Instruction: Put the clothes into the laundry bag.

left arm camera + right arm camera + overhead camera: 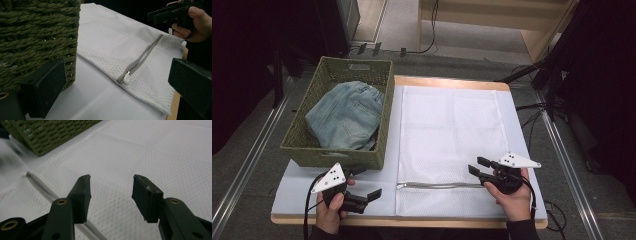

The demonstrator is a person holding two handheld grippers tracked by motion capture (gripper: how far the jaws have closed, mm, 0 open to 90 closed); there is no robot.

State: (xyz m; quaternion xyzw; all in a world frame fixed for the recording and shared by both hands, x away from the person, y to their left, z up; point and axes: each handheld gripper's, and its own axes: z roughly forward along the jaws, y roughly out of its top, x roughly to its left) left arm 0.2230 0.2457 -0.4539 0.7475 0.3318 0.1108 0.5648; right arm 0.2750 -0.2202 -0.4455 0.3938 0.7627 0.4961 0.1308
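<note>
Nearest, at the table's (287,192) front edge: left gripper (373,194) in the person's left hand (331,212), jaws spread wide with nothing between them, aimed across the bare white sheet toward the zipper end of the mesh laundry bag (447,135). Opposite, right gripper (477,166) in the right hand (514,200), hovering just above the bag's near right corner, jaws partly apart and gripping nothing, seen from its own view with only white mesh beneath the gap. Flat on the table between the two: the bag, white netting, lying smooth and looking empty, grey zipper (439,185) running along its near edge, small white pull (126,79) at the end closest to the left gripper. Zipper seemingly closed along its length, though hard to tell for certain. Just left of the bag and touching its edge, a green woven basket (379,135), rectangular, standing upright on the table's left side. Inside, a pair of light-blue jeans (346,116), loosely folded, elastic waistband toward the far right corner, a back pocket facing up, filling most of the basket's floor. Farther off, beyond the table: grey flooring and pale wooden furniture (512,20).
</note>
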